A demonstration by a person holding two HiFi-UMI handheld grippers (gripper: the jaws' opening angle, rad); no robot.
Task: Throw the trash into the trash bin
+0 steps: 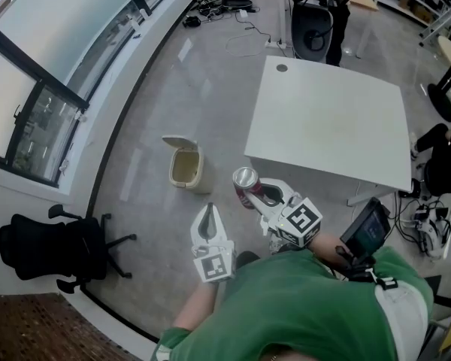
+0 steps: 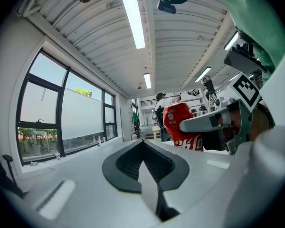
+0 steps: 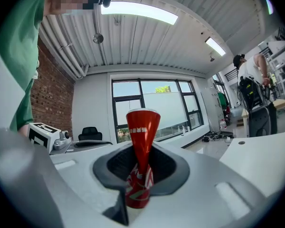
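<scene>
A crushed red soda can (image 1: 245, 180) stands upright between the jaws of my right gripper (image 1: 260, 194), which is shut on it. In the right gripper view the can (image 3: 141, 141) fills the middle, pinched at its waist between the pads of that gripper (image 3: 138, 177). The small beige trash bin (image 1: 186, 165) stands on the floor with its lid up, ahead and left of the can. My left gripper (image 1: 208, 226) is lower left of the can, shut with nothing in it. The left gripper view shows its own tips (image 2: 143, 161) closed and the can (image 2: 180, 122) off to the right.
A white table (image 1: 331, 119) stands right of the bin. A black office chair (image 1: 56, 248) sits by the window wall at left. Cables and a black chair base (image 1: 313, 27) lie at the far end, where a person stands.
</scene>
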